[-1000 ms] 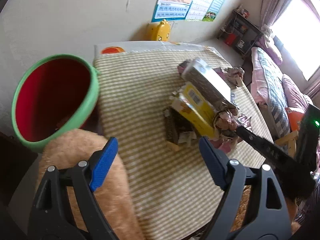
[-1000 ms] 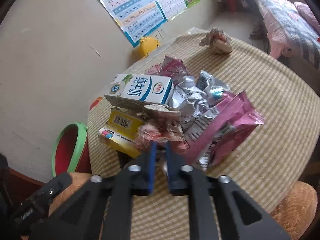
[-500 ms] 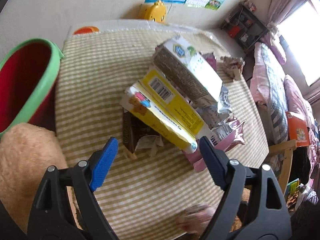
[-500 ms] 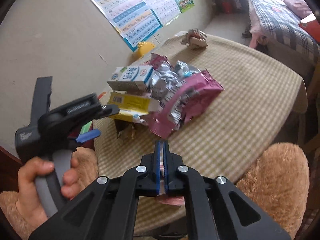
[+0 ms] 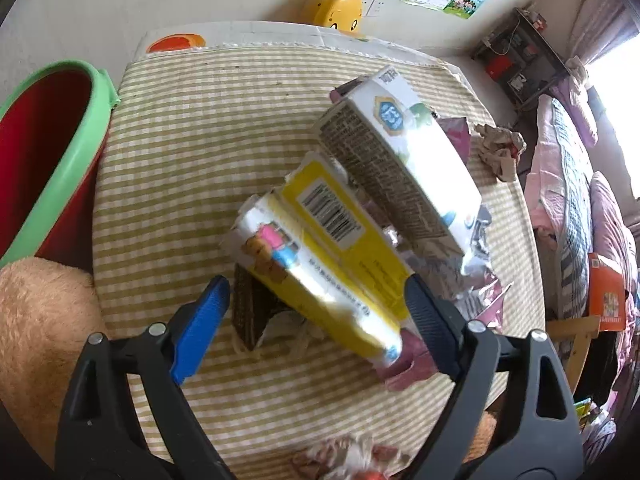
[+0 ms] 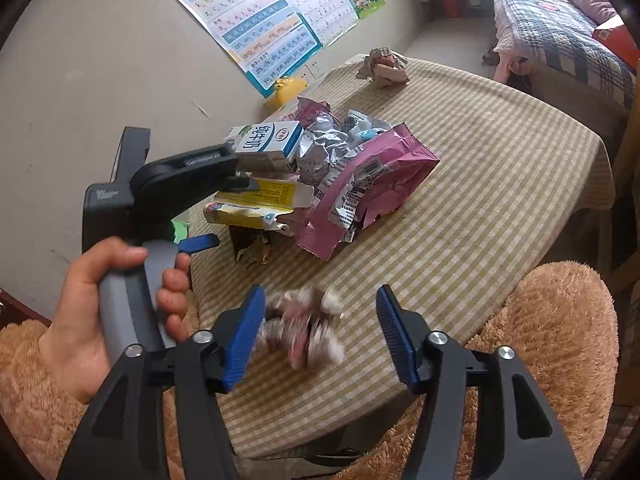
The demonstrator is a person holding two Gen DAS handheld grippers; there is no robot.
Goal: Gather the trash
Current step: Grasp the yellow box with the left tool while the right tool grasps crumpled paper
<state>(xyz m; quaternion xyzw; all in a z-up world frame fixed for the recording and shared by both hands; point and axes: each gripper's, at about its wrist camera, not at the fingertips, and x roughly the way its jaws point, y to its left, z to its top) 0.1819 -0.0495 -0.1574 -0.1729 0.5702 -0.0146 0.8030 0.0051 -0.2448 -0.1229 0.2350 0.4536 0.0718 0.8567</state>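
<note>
The red bin [image 5: 44,152] with its green rim stands at the table's left edge, well apart from the trash pile; nothing is seen going into it. The left gripper [image 5: 316,316], a second ago back near the bin, now hangs over the pile with its jaws opening wide, the yellow carton [image 5: 332,256] between the pads but not pressed. Just right of it lies the white milk carton [image 5: 404,160], beside the pink wrapper [image 6: 368,188]. The right gripper [image 6: 320,328], clamped shut a second ago, is opening: a crumpled wad [image 6: 304,324] sits between its jaws, blurred, apparently just let go on the near tablecloth [image 6: 500,200]. Assessment: nothing is held, and collection into the bin remains outstanding.
</note>
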